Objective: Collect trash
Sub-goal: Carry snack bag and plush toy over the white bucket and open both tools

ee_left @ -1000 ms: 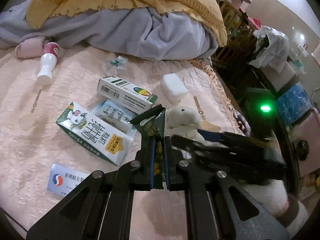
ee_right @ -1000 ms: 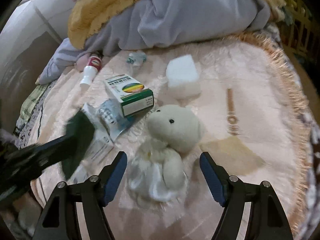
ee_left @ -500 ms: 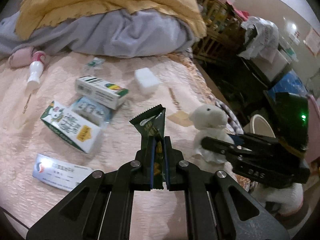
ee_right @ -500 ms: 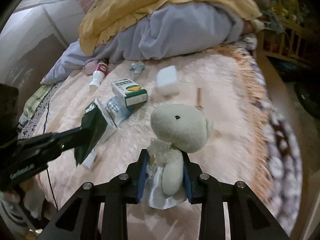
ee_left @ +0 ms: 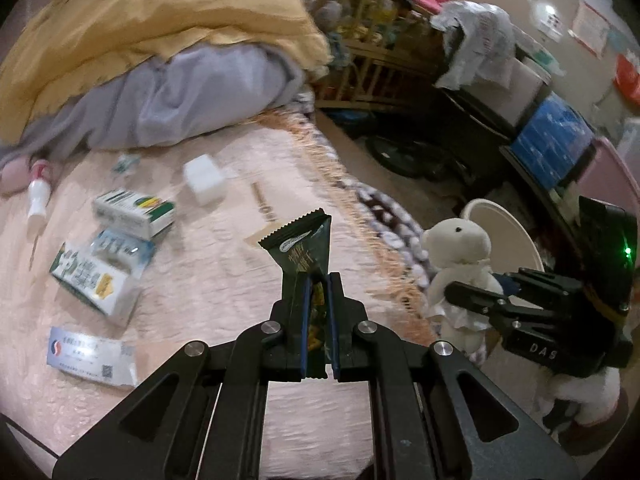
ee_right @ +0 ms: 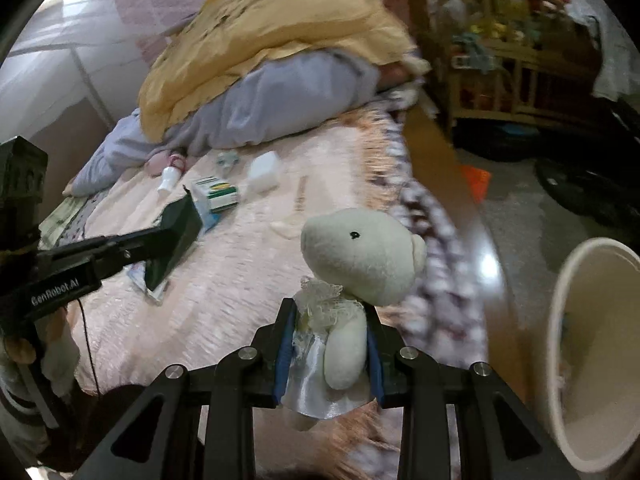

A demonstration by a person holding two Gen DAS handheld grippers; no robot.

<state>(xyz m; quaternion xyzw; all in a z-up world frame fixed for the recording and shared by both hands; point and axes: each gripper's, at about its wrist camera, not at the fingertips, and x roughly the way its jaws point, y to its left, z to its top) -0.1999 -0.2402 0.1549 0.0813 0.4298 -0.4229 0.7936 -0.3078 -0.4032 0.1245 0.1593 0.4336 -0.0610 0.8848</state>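
Note:
My left gripper (ee_left: pixel 317 286) is shut on a dark green snack wrapper (ee_left: pixel 303 244) and holds it above the pink bedspread (ee_left: pixel 224 280); the wrapper also shows in the right wrist view (ee_right: pixel 176 236). My right gripper (ee_right: pixel 328 316) is shut on a white stuffed bear in a lace dress (ee_right: pixel 352 272), held in the air past the bed's edge; the bear also shows in the left wrist view (ee_left: pixel 460 264). A white trash bin (ee_right: pixel 592 344) stands on the floor to the right of the bear, also seen in the left wrist view (ee_left: pixel 500 224).
On the bed lie a green-white carton (ee_left: pixel 96 280), a small box (ee_left: pixel 134 208), a blue-white packet (ee_left: pixel 120 246), a card (ee_left: pixel 88 356), a white block (ee_left: pixel 203 179) and a bottle (ee_left: pixel 38 196). Yellow and grey bedding (ee_left: pixel 160 72) is piled behind. Shelves and boxes (ee_left: pixel 520 92) crowd the right.
My right gripper closed on the bear, lifted it off the bed and carried it right, beside the bin. My left gripper swung right with the wrapper.

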